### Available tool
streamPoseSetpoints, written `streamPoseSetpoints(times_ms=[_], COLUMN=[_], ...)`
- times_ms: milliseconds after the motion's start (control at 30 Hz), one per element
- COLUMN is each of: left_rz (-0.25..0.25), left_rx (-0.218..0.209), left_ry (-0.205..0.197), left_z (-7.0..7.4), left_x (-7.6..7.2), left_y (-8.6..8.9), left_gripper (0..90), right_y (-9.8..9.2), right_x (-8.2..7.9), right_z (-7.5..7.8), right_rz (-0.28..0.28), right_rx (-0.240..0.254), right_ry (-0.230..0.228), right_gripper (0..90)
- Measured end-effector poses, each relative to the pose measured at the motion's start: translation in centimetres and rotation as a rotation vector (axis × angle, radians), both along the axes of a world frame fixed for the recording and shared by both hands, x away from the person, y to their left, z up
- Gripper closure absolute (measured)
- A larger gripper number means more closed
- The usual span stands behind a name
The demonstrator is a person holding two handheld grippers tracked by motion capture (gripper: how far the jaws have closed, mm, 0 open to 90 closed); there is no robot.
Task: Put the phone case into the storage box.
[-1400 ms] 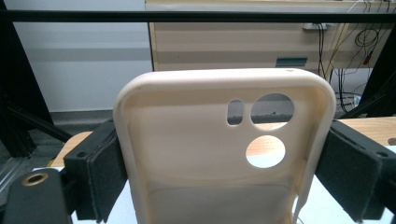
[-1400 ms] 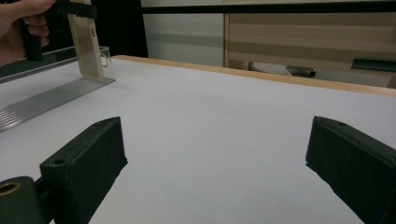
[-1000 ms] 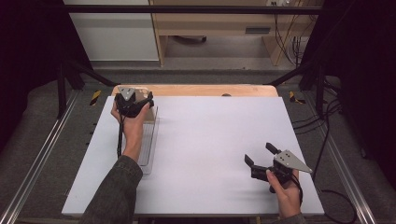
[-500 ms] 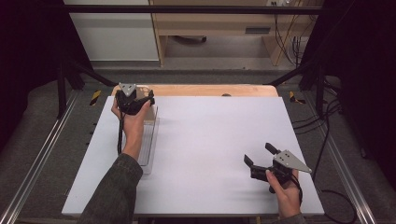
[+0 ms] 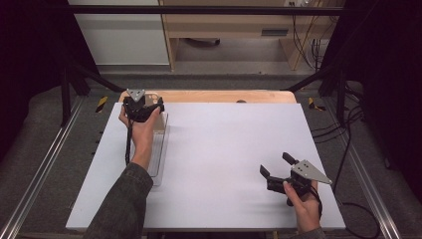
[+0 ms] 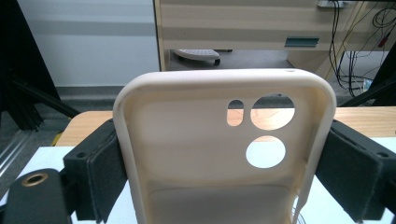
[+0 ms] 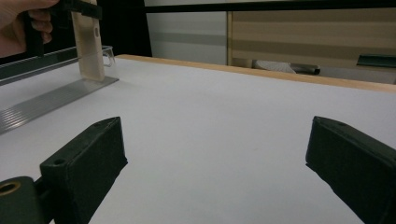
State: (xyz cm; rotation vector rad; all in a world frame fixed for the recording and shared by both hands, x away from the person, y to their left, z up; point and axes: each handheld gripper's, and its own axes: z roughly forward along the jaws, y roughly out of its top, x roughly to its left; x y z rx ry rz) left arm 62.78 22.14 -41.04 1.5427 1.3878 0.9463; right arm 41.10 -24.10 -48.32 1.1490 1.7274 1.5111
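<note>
At upper left of the high view, left gripper (image 5: pixel 143 107) clamped across the short width of a cream phone case (image 6: pixel 224 149), long axis upright, over the far end of a clear tray (image 5: pixel 158 149). At lower right, right gripper (image 5: pixel 275 172) agape and empty, well apart from the case.

Left gripper (image 5: pixel 144 108) jaws clamped; right gripper (image 5: pixel 279 170) jaws apart.

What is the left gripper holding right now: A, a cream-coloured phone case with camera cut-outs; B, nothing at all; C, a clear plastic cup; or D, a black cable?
A: the left gripper has its jaws pressed against both sides of a cream-coloured phone case with three camera cut-outs.
</note>
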Motion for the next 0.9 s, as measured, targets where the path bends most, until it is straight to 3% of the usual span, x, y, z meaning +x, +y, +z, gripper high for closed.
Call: streamPoseSetpoints(times_ms=[367,900], left_rz=[0.004,-0.003], left_rx=[0.037,0.027], left_ry=[0.027,0.012], left_z=[0.00,-0.34], left_x=[0.43,0.81], left_y=[-0.44,-0.20], left_gripper=[10.6,9.8], right_y=[0.10,0.14], right_x=[0.04,0.01], right_z=[-0.09,-0.11], right_rz=[0.006,0.008], right_rx=[-0.001,0.004], right_ry=[0.004,0.004], right_gripper=[4.6,4.0])
